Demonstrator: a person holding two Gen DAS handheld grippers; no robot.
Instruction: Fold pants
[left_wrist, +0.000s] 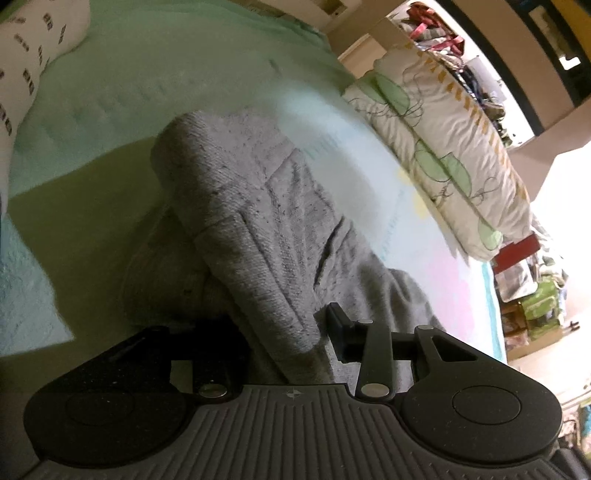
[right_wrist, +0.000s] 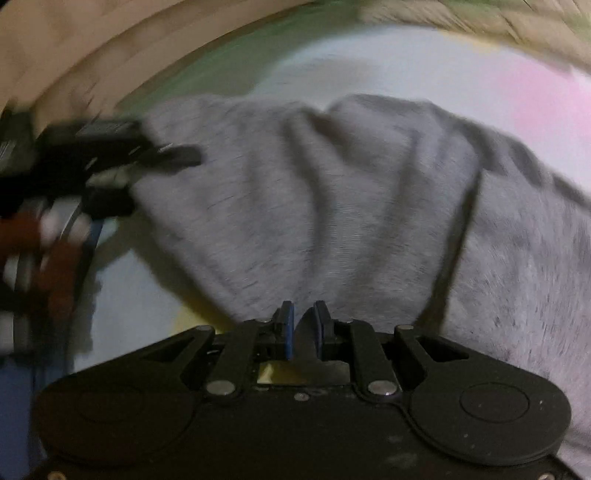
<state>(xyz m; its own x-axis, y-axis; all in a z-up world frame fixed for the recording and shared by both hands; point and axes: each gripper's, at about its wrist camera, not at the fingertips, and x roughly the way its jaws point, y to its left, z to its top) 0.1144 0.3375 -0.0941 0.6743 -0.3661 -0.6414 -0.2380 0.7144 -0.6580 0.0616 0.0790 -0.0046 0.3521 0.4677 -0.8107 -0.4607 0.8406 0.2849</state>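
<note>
grey pants gripped from both ends on the bed

- pants (left_wrist: 258, 229): grey knit fabric, bunched and creased, lying on a pale sheet (left_wrist: 155, 74) that shades from green to white and pink. a seam and a pocket-like edge run down the cloth in the left wrist view.
- left claw (left_wrist: 280, 343): jaws partly closed, with a thick fold of the pants running between them. the right finger (left_wrist: 338, 325) sits against the cloth edge; the left finger is mostly hidden under the fabric. it reads as a hold on the cloth, with the fold lifted off the sheet towards the camera.
- right claw (right_wrist: 303, 325): jaws nearly together, only a narrow gap. the blue pads (right_wrist: 289, 328) stand at the near hem of the pants. cloth appears pinched in the gap, though blur makes the contact hard to confirm.
- in the right wrist view the left claw (right_wrist: 173, 155) shows at the far left edge, blurred, clamped on a corner of the same pants (right_wrist: 332, 192). the cloth hangs stretched between the two claws, with ridges fanning out from the right one.
- a hand (right_wrist: 40, 240) with a dark red sleeve sits behind the left claw, smeared by motion.
- surroundings: patterned pillow (left_wrist: 443, 133) along the right side of the bed, a white pillow with dark marks (left_wrist: 33, 62) at upper left, cluttered shelves (left_wrist: 476, 70) beyond.
</note>
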